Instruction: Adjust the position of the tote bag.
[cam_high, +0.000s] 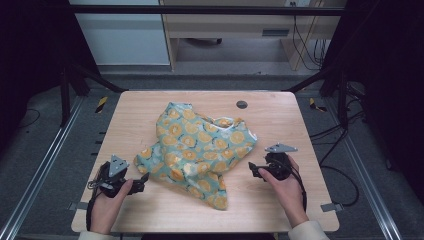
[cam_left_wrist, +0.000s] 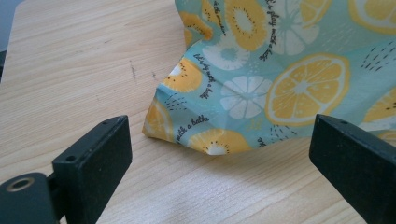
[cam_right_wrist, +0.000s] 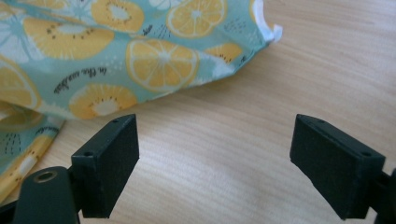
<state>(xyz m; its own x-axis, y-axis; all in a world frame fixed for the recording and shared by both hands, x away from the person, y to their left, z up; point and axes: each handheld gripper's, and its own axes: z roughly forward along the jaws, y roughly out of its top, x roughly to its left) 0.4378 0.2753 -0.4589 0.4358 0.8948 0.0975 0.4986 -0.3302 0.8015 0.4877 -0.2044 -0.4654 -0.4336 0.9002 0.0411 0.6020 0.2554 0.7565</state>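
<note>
Cloth: a crumpled teal cloth (cam_high: 197, 152) printed with orange and white citrus slices lies in the middle of the wooden table (cam_high: 150, 107), bunched up, with one tail running toward 5 o'clock near the front edge.
Cloth corner, left gripper view: a folded corner (cam_left_wrist: 187, 130) rests on the wood, pointing toward 7 o'clock, between the two jaws and just ahead of them; small black script is printed on the fabric.
Cloth edge, right gripper view: the hem with a white trim (cam_right_wrist: 271, 30) sits at 1 o'clock; the printed cloth covers the upper left of the view.
Left gripper: the left gripper (cam_high: 142, 180) sits at 8 o'clock of the cloth, held in the left hand (cam_high: 107, 202), jaws spread wide with nothing between them but bare wood.
Right gripper: the right gripper (cam_high: 254, 170) sits at 4 o'clock of the cloth, held in the right hand (cam_high: 287, 187), jaws likewise spread apart, grasping nothing.
Table: a dark round plug (cam_high: 242, 104) lies near the far edge at 1 o'clock.
</note>
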